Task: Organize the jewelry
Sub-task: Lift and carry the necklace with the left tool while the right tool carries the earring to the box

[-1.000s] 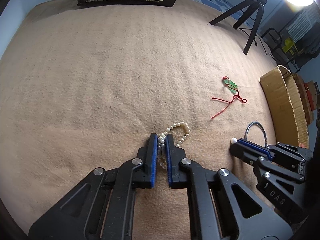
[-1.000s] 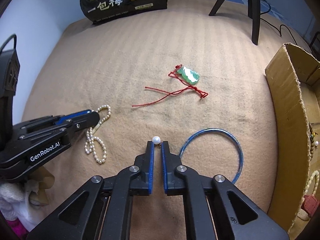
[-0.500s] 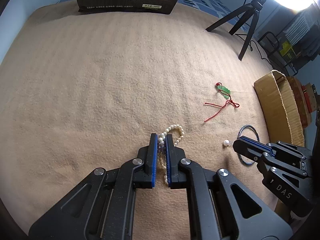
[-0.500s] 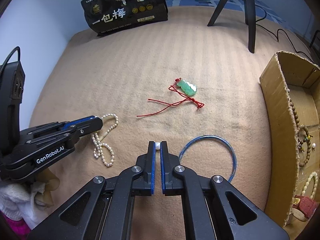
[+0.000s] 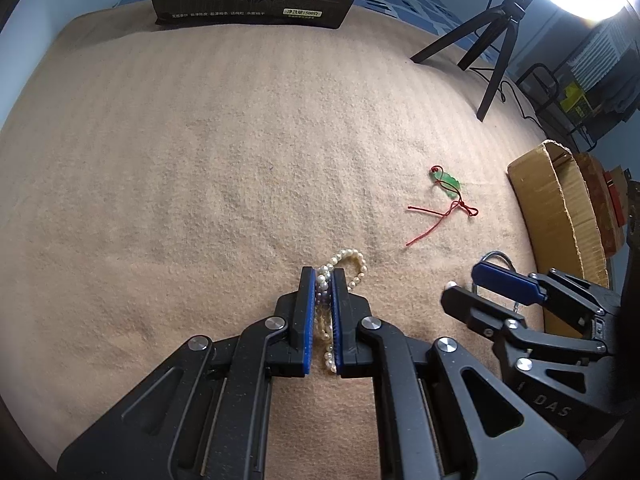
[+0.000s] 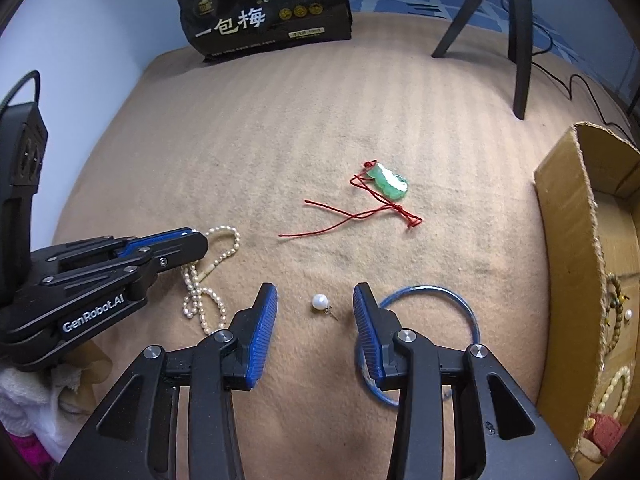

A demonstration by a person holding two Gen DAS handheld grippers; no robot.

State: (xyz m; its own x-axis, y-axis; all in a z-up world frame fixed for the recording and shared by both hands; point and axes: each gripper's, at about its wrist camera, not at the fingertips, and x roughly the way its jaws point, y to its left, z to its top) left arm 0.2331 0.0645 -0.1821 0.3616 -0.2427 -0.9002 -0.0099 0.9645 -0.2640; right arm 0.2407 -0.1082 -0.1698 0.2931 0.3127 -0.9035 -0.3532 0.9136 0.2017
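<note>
My left gripper (image 5: pixel 323 276) is shut on a pearl necklace (image 5: pixel 352 264), whose strands hang between the blue pads and trail on the tan blanket; it also shows in the right wrist view (image 6: pixel 200 300). My right gripper (image 6: pixel 315 300) is open, with a single pearl earring (image 6: pixel 321 302) lying on the blanket between its fingers. A blue bangle (image 6: pixel 460 304) lies just right of the right finger. A green jade pendant (image 6: pixel 390 180) on a red cord (image 6: pixel 352 216) lies further ahead.
A cardboard box (image 6: pixel 568 240) holding several bead strings stands at the right. A black snack bag (image 6: pixel 264 16) stands at the back. A tripod (image 6: pixel 520 40) stands at the back right. The blanket (image 5: pixel 200 160) covers the whole surface.
My right gripper was shut with the pearl earring at its tips; it is now open and the earring lies on the blanket. The left gripper has lifted slightly with the necklace.
</note>
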